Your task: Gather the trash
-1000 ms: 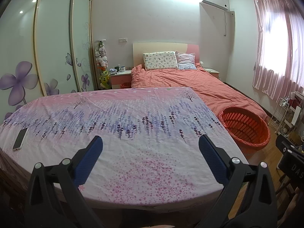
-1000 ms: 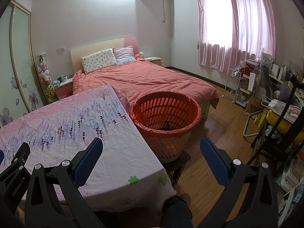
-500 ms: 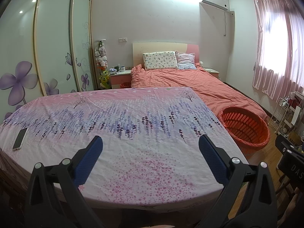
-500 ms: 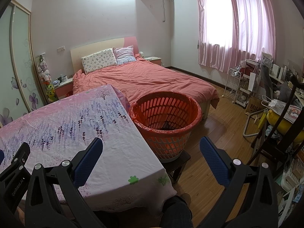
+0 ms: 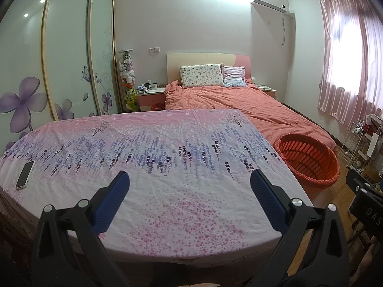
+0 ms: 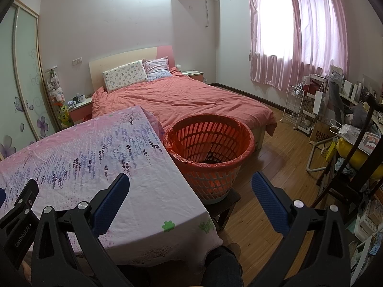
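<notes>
An orange slatted basket (image 6: 210, 141) lined with a red bag stands on a low dark stool at the table's right end; it also shows in the left wrist view as the basket (image 5: 308, 157). Something dark lies at its bottom. My left gripper (image 5: 190, 179) hovers open over the floral tablecloth (image 5: 155, 148), nothing between its blue pads. My right gripper (image 6: 190, 179) is open above the table's right corner, just short of the basket. No loose trash shows on the cloth.
A phone (image 5: 25, 174) lies near the table's left edge. Behind the table is a bed with a salmon cover (image 6: 186, 98). Wardrobe doors (image 5: 67, 55) stand left. A white trolley (image 6: 293, 105), bags and a cluttered desk fill the right side over the wooden floor (image 6: 270, 157).
The left wrist view has shifted very slightly; the basket sits a touch lower and further left. The right gripper has not visibly moved. Both stay open.
</notes>
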A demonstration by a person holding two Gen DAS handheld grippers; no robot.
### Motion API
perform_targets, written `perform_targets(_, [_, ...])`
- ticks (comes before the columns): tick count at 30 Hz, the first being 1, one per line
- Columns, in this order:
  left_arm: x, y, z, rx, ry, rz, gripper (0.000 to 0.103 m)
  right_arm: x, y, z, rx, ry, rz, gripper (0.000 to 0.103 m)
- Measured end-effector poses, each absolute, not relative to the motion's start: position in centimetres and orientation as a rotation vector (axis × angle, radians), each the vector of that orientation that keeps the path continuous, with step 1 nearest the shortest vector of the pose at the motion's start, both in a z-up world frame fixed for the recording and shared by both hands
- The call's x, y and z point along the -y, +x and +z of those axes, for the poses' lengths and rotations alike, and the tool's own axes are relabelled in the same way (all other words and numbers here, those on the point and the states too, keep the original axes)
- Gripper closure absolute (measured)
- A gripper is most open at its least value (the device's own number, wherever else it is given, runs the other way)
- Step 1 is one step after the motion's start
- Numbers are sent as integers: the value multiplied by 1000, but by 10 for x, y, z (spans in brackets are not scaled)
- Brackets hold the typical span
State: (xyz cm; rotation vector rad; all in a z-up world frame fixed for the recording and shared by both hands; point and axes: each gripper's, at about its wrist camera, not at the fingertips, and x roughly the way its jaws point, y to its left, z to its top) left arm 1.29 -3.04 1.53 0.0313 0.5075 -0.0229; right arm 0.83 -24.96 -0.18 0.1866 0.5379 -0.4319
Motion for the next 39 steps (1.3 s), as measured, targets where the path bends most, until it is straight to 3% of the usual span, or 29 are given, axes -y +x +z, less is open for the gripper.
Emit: perform_targets(39, [32, 12, 13, -508, 31, -19, 4, 248, 9, 0, -540, 186, -432, 2])
